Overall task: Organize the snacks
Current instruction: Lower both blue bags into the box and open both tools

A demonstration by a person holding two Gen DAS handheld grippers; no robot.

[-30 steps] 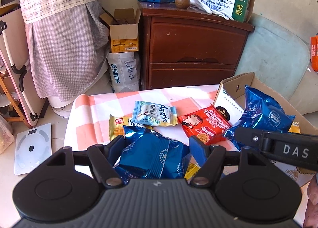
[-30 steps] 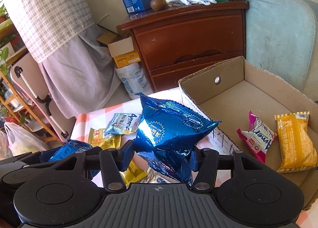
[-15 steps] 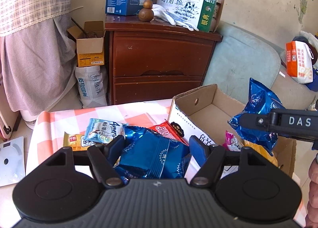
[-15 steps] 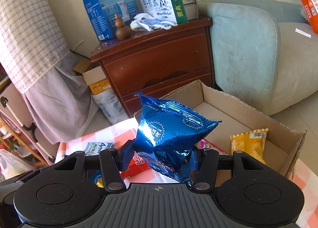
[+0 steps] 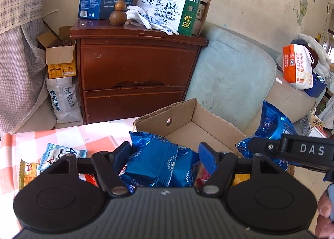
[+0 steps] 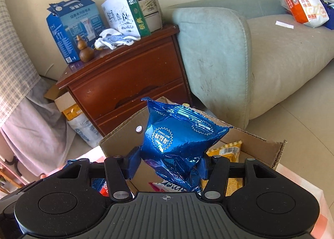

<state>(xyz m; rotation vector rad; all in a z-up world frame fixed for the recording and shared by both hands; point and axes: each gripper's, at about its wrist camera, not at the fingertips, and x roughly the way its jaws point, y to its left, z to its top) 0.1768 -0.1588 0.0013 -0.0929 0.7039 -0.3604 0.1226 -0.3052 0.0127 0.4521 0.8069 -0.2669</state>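
Blue snack packets sit clamped between both grippers' fingers.

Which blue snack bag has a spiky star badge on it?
The blue bag in the right claw, held over the cardboard box: a white jagged badge shows on it. The left claw's bag shows only zigzag lines.

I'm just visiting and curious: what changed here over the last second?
Both tools swung from the checked table toward the cardboard box, each carrying its blue snack bag: left tool, bag; right tool, bag. Neither grip changed; the table snacks stayed put.
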